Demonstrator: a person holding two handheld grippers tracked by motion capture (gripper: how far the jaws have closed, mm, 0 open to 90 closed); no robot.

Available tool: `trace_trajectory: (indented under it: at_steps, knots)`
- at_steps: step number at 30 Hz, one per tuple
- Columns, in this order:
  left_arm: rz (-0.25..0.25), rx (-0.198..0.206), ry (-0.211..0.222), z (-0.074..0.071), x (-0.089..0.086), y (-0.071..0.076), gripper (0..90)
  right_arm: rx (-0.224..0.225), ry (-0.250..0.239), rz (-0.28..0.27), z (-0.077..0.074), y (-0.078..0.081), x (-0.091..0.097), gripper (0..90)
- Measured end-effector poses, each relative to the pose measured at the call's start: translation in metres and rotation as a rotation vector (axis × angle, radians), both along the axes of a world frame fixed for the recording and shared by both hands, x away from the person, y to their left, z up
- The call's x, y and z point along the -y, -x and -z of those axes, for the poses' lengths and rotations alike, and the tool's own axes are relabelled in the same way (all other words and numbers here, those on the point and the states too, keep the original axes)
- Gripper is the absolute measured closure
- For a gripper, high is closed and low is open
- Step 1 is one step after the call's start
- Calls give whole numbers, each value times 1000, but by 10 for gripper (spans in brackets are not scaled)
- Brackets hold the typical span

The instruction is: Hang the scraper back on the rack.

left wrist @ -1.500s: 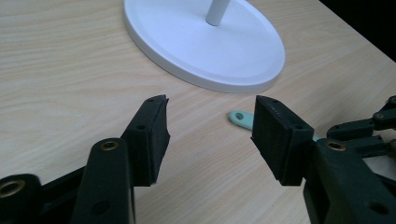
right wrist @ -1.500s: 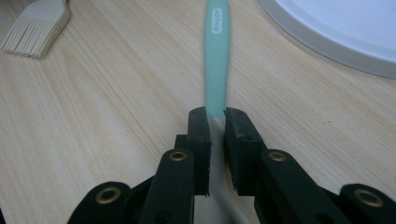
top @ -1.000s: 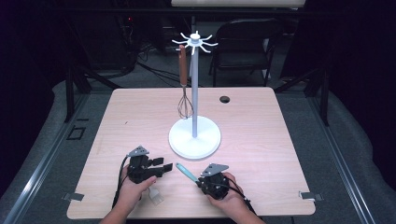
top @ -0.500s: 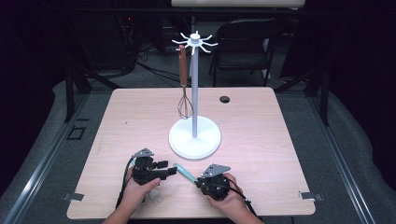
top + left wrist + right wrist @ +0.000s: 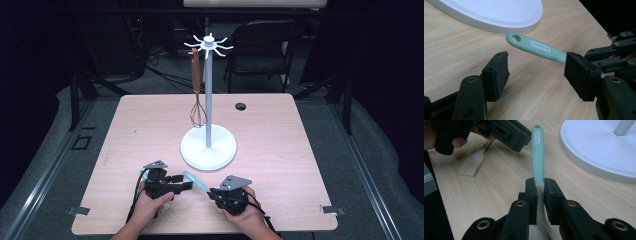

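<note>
Right gripper (image 5: pixel 539 185) is clamped on the spatula (image 5: pixel 537 152) at the neck, where the teal handle meets the pale blade. Its long axis runs straight out along the gripper's own line: the handle's hole end points away from the gripper, toward the left gripper, and the blade sits back between the jaws. The spatula is held just above the desk (image 5: pixel 280 130).

Left gripper (image 5: pixel 537 75) stands wide, with nothing pressed between the pads; the jaws have just been opening. The handle's hole end lies just beyond its jaws, crossing its view at a slant from upper left to lower right, and the far part runs behind its right-hand jaw.

Past the handle tip sits the white stand base (image 5: pixel 499 15), near but apart from it. In the high view a whisk (image 5: pixel 198 112) hangs from the stand's top. A pale brush (image 5: pixel 474 165) lies flat on the desk under the left gripper.
</note>
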State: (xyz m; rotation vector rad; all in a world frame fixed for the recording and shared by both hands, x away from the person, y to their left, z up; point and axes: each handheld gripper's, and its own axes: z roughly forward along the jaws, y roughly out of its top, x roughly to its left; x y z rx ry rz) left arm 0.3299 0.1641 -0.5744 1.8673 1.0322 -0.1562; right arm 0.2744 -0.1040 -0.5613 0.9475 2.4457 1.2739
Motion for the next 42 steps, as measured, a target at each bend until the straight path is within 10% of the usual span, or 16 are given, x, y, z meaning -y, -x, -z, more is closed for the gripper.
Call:
trace_trajectory:
  at_steps: [14, 42]
  knots:
    - [31, -27, 74, 1, 5, -1, 348, 18, -34, -52, 1, 4, -6, 817]
    - [4, 20, 43, -1, 4, 0, 551, -30, 7, -73, 9, 2, -12, 783]
